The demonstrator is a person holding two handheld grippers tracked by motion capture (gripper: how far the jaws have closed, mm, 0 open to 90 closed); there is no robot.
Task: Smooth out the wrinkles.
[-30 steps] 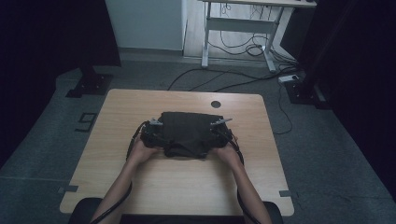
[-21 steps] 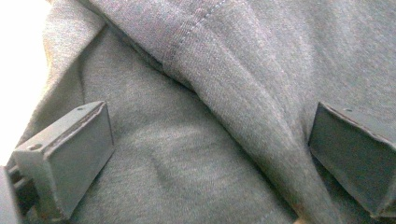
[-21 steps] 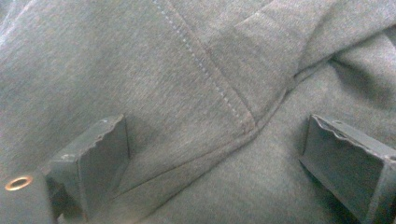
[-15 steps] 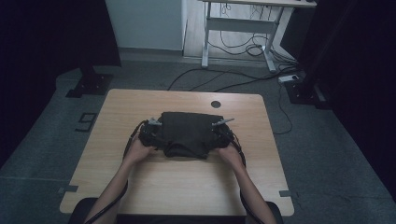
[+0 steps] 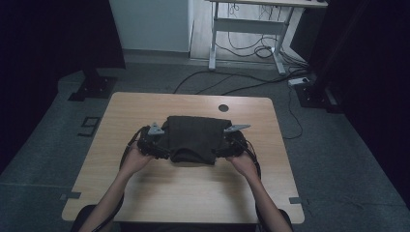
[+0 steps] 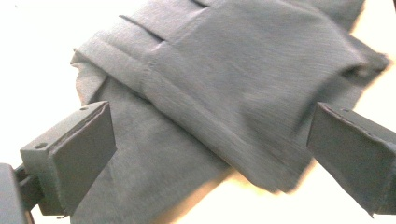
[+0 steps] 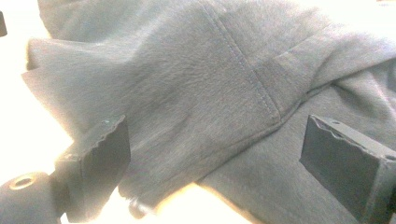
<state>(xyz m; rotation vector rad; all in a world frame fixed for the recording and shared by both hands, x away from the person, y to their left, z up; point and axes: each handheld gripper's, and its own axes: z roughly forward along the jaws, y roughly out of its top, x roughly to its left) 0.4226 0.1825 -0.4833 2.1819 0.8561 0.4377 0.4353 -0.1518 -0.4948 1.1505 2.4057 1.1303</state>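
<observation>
— What is the garment (image 6: 224, 93) made of?
— Dark grey cloth, matt and finely woven, with stitched seams; in the right gripper view it looks soft and slightly fuzzy.
— And the table (image 5: 193, 188) under the garment?
— Pale wood-grain top, smooth, with a low sheen.

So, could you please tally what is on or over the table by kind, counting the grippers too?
Folded dark garment: 1
Handheld grippers: 2, the left gripper and the right gripper, both with jaws open at the garment's sides
Wooden table: 1
Total: 4
</observation>
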